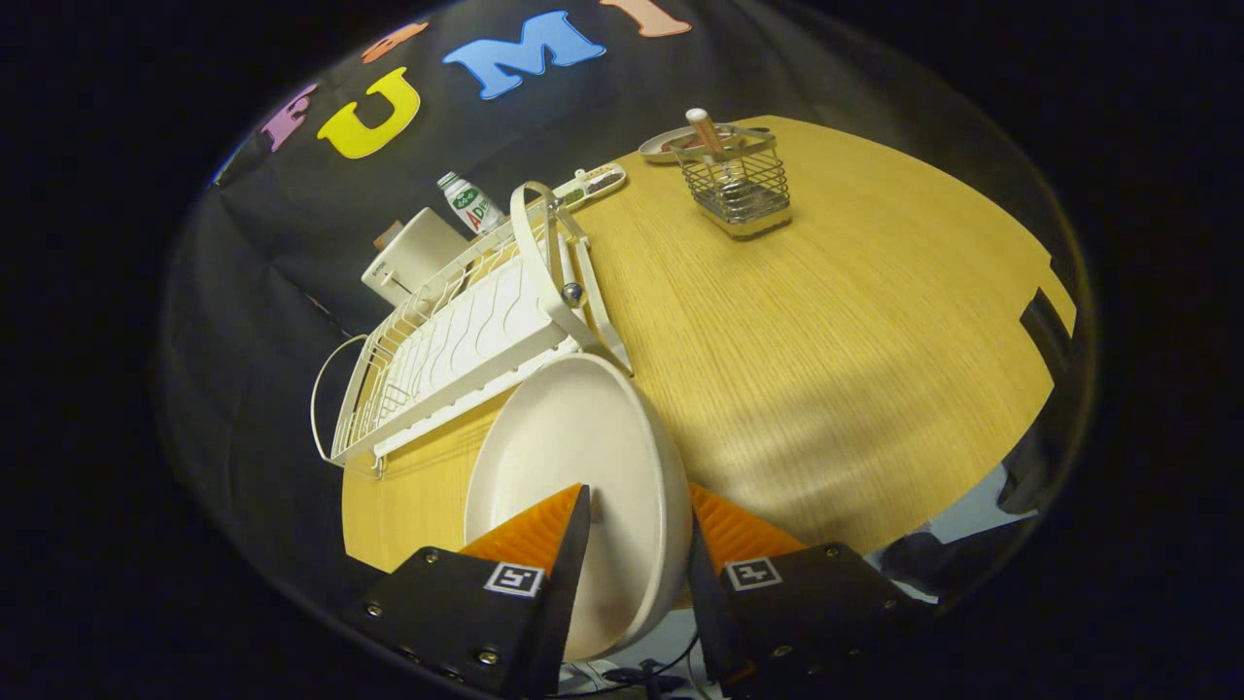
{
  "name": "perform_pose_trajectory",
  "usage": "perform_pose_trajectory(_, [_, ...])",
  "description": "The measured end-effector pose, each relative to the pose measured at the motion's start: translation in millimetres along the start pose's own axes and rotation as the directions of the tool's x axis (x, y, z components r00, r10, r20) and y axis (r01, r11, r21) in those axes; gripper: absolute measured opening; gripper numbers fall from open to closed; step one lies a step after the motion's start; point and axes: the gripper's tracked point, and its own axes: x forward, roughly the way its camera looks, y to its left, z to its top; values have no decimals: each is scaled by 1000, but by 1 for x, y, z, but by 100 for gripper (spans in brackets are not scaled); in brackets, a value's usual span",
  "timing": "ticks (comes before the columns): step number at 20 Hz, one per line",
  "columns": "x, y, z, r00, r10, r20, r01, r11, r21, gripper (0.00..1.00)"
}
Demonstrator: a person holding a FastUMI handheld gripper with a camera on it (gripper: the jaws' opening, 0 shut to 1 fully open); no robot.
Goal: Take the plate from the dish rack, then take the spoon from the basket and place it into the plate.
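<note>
- The hand-held gripper (637, 520) has both fingers clamped on the rim of the round cream plate (569, 467), one finger on each face.
- The plate hangs tilted above the light wooden table (826, 340), just in front of the white wire dish rack (457, 340).
- Far across the table stands the square wire-mesh basket (741, 185), with the pale-handled spoon (704, 131) upright inside it.
- Beyond the rack, a white box (413, 255) and a small green-and-white bottle (468, 202).
</note>
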Motion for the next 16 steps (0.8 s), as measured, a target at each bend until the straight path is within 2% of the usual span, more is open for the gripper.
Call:
perform_pose_trajectory(5, [-7, -7, 24, 998, -28, 62, 28, 1000, -11, 58])
perform_pose_trajectory(9, [-21, -6, 72, 982, -49, 182, 59, 997, -51, 58])
perform_pose_trajectory(14, [-44, -28, 161, 904, -178, 389, 239, 964, -116, 57])
perform_pose_trajectory(16, [-46, -32, 188, 881, -193, 431, 272, 954, -128, 57])
